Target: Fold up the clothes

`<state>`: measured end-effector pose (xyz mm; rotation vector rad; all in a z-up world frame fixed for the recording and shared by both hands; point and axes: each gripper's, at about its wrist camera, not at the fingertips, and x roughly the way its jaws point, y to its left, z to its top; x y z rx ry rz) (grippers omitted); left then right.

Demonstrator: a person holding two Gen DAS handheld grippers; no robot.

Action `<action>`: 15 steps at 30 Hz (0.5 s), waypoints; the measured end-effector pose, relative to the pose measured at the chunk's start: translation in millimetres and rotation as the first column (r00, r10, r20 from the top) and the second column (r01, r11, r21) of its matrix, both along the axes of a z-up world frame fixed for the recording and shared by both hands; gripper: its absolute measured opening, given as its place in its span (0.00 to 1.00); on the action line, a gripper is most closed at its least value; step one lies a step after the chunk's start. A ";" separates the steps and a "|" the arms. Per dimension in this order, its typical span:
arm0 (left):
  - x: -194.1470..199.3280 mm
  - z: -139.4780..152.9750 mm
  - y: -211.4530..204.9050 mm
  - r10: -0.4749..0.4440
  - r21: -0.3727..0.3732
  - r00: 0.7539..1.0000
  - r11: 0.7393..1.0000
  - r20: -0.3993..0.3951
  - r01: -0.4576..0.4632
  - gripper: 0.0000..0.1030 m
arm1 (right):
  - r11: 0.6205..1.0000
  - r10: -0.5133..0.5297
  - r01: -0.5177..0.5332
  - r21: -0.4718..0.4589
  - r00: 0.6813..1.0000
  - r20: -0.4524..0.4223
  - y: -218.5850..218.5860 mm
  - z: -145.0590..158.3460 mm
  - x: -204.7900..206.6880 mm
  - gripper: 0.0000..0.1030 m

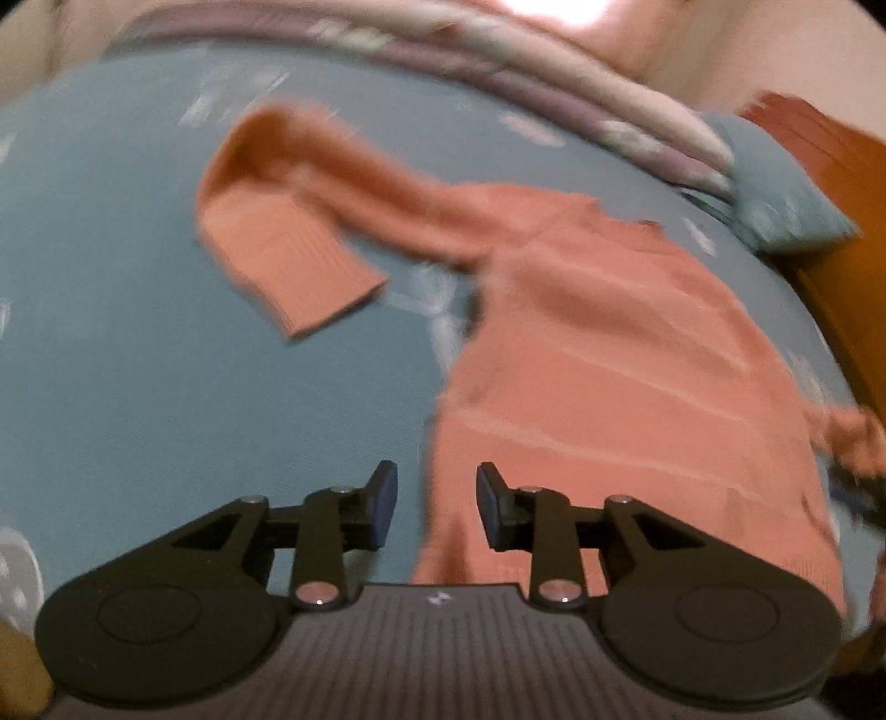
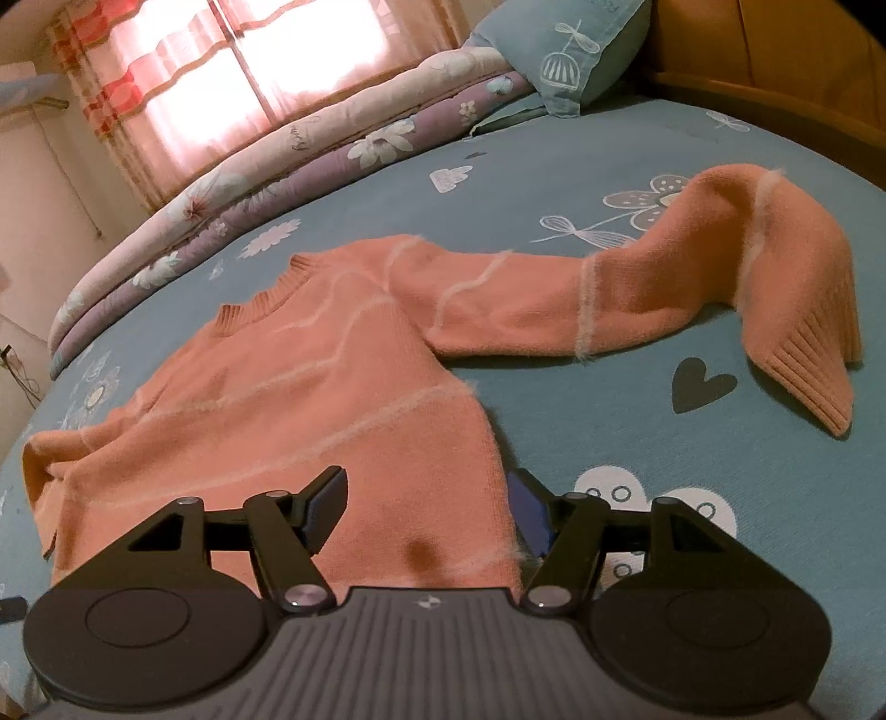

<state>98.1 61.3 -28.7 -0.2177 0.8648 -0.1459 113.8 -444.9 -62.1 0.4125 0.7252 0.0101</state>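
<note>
Left gripper (image 1: 436, 501) hung over the bed (image 1: 138, 343), jaws apart, nothing in them. Right gripper (image 2: 429, 512) was spread wide around the orange sweater's (image 2: 332, 399) hem, not pinching.

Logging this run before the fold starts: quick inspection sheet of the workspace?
Surface: bed sheet, teal with flower and heart prints.
Job's things: orange sweater lying flat; one sleeve stretched sideways, its cuff bent over.
Clutter: folded floral quilt along the far edge; teal pillow by the headboard.
Grippers: left tongs open, nothing between the pads, over the sweater's side edge; right tongs open, straddling the sweater's hem, grip not confirmed.
Cables: thin cord on the wall.
Surroundings: curtained bright window, wooden headboard.
</note>
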 end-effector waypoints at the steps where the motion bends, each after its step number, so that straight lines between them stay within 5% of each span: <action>1: -5.2 4.9 -14.4 -0.061 0.033 0.998 0.998 0.026 0.061 0.39 | 1.000 -0.005 0.005 -0.003 1.000 -0.006 0.2 -0.9 0.7 0.68; 4: -13.4 9.1 -72.0 -0.267 0.149 0.961 0.955 0.064 0.256 0.41 | 1.000 -0.029 0.029 0.003 0.999 -0.018 -2.8 -2.9 1.6 0.68; 9: -22.9 0.6 -163.5 -0.530 0.236 0.846 0.830 0.049 0.506 0.43 | 0.997 -0.066 0.067 0.037 0.997 -0.028 -14.7 -5.0 -1.8 0.68; 15: -54.0 -11.2 -244.3 -0.749 0.358 0.660 0.632 0.053 0.688 0.51 | 0.992 -0.106 0.107 0.064 0.994 -0.016 -29.4 -2.6 -10.5 0.69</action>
